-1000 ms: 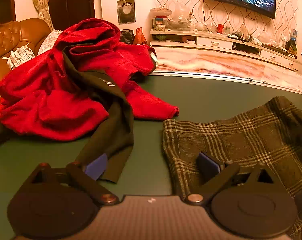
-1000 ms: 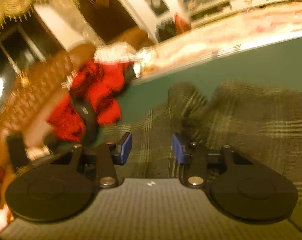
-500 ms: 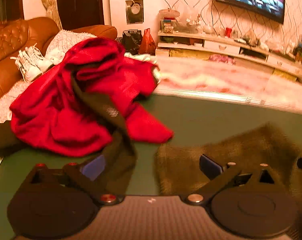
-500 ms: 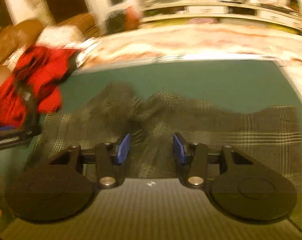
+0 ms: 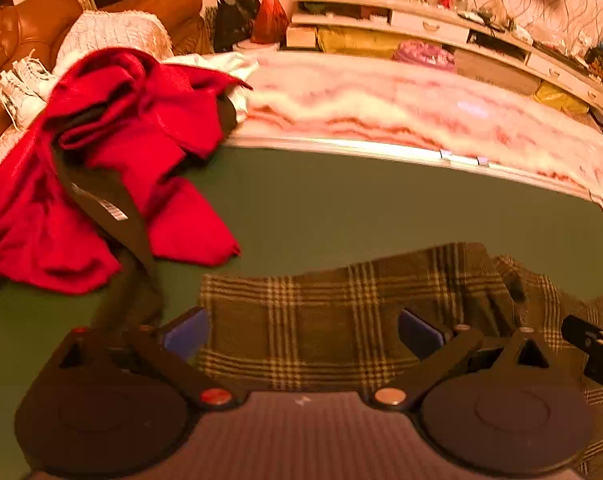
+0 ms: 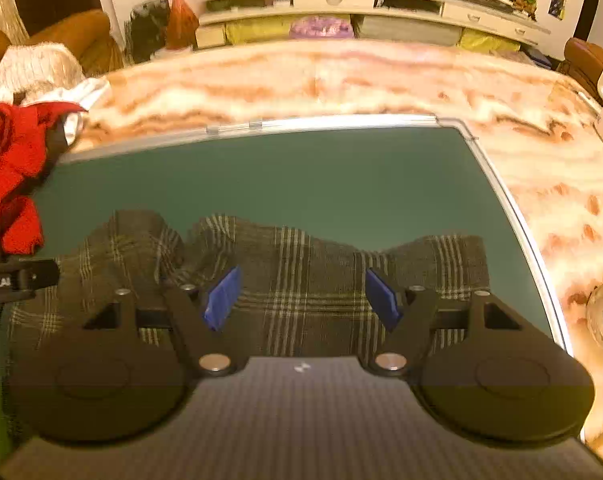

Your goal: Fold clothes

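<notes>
Green mat [image 6: 285,176] bare beyond plaid garment's [image 6: 301,276] far edge.

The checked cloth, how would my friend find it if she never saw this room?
Look at the big dark green table mat with the silver rim. The brown-and-cream checked woven cloth lies rumpled along its near side. The only neighbour is a heap of plain red fabric at the mat's left; only this one has crossing stripes.
</notes>
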Motion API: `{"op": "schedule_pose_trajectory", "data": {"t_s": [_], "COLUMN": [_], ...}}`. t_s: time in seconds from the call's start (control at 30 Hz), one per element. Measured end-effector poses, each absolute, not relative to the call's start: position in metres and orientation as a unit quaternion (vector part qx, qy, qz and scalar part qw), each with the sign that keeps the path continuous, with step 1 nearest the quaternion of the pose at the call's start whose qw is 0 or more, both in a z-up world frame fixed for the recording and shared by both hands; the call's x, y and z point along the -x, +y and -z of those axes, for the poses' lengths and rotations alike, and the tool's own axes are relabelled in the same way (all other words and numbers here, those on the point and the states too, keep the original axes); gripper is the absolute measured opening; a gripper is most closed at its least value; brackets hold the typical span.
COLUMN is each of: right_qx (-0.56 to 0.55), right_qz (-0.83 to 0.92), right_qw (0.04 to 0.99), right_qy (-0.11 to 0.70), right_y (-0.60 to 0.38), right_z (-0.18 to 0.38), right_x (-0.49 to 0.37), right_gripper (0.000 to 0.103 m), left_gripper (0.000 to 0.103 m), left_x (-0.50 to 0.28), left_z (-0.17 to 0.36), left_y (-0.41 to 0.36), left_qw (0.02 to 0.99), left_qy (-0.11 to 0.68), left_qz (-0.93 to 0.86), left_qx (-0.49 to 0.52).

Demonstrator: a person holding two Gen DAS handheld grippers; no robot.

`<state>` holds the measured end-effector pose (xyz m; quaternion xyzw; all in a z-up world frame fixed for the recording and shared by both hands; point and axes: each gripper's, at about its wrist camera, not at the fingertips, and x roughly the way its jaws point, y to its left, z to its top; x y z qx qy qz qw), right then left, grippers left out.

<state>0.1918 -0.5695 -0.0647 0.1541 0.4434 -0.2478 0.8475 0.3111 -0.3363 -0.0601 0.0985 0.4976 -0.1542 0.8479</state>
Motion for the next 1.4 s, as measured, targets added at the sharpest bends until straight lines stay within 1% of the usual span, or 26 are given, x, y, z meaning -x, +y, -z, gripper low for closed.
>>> {"op": "schedule_pose_trajectory", "data": {"t_s": [0.17,0.47,0.9,1.4], "right_qx": [-0.157,-0.130,-0.120,-0.132], "right_qz": [0.243,0.244,0.233,0.232], "right_qw": [0.845,0.846,0.860,0.862], "right_qy": [0.450,0.456,0.437,0.432], "right_y": [-0.569,-0.551,-0.504,-0.470], "right_z": [0.067,0.061,0.046,0.041], "right_x": [-0.188,-0.167,-0.098,-0.031], "right_gripper": [0.077,0.077,0.077,0.077], "left_gripper": [0.103,0.103,0.103,0.103], "left_x": [-0.301,-0.278,-0.197,-0.129], "left_z": [0.067,0.062,0.047,0.053], "left_y": [-0.342,-0.335,-0.298,-0.253], "left_qw": [0.842,0.837,0.850,0.843], "left_qy": [0.502,0.508,0.477,0.483], "left_qz": [0.157,0.162,0.178,0.194], "left_qx": [-0.121,-0.125,-0.136,-0.134]}}
